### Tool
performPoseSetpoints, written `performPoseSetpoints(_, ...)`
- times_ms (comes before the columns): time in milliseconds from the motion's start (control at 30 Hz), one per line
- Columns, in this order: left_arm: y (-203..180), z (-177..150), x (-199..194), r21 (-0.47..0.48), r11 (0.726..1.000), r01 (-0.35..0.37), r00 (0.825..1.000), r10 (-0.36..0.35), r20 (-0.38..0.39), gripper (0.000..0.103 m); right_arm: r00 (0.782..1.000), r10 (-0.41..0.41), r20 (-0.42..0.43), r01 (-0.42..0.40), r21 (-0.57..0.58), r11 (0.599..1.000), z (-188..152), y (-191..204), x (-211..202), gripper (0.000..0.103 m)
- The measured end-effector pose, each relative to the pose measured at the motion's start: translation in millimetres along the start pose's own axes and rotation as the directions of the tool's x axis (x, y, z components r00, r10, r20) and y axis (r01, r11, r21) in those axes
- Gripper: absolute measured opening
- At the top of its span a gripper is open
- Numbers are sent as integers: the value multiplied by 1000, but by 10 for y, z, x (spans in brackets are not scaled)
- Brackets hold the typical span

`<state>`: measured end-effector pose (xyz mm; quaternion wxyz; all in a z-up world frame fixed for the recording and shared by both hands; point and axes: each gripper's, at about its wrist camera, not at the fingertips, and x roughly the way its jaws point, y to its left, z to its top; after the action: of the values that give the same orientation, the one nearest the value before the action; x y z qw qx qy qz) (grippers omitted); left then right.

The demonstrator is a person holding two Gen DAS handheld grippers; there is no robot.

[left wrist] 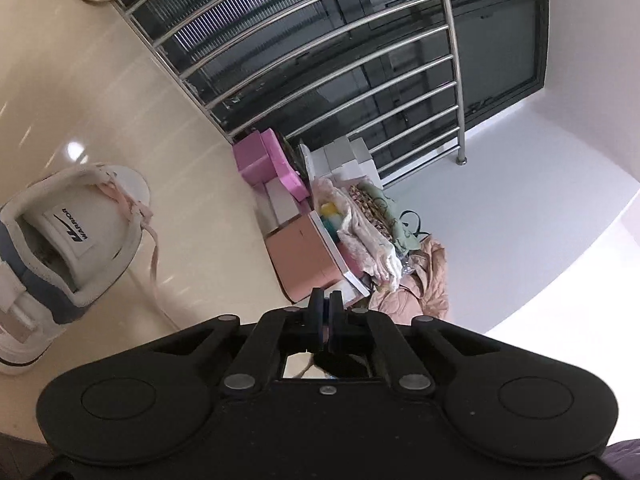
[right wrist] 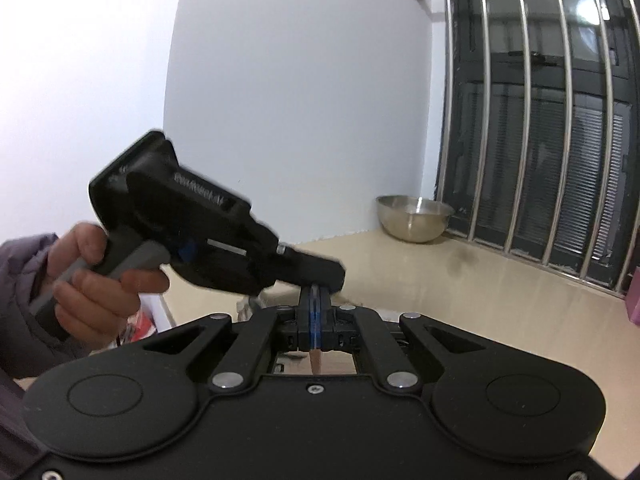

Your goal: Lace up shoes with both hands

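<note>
Sitting on the cream floor at the far left of the left wrist view, the white sneaker (left wrist: 60, 248) shows pink lace (left wrist: 136, 208) crossed through its upper eyelets, one end trailing loose toward the floor; no bow is visible. Right of the sneaker, the left gripper (left wrist: 326, 308) has its fingers pressed together, perhaps on lace, unclear. The right gripper (right wrist: 315, 304) pinches a thin pinkish strand. Tying seemingly remains.
</note>
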<state>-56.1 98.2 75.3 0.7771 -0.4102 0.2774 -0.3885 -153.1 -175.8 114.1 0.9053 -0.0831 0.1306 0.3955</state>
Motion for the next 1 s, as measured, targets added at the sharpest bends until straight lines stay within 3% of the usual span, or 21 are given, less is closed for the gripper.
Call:
performPoseSetpoints(367, 35, -11, -32, -65, 997, 45, 999, -44, 18, 2, 1000, -19, 12, 18, 54, 998, 29, -38, 14, 4)
performPoseSetpoints(667, 84, -7, -25, -94, 995, 35, 999, -33, 23, 2, 999, -36, -1, 36, 36, 999, 23, -17, 71, 8)
performPoseSetpoints(800, 90, 9, -40, -82, 997, 10, 999, -7, 36, 4, 999, -51, 13, 50, 73, 996, 3, -41, 105, 0)
performPoseSetpoints(833, 96, 22, -51, -76, 997, -7, 999, 10, 45, 6, 999, -52, 13, 51, 84, 995, -3, -54, 115, 0)
performPoseSetpoints(933, 97, 85, -110, -38, 997, -70, 994, 73, 77, 42, 997, -76, -20, 78, 113, 990, -21, -126, 192, 0)
performPoseSetpoints(967, 67, 131, -162, 6, 992, -125, 988, 123, 95, 54, 996, -87, -36, 91, 126, 988, -27, -158, 223, 0)
performPoseSetpoints(1000, 15, 180, -215, 71, 978, -194, 976, 185, 113, 55, 995, -88, -48, 94, 141, 986, -17, -202, 293, 0)
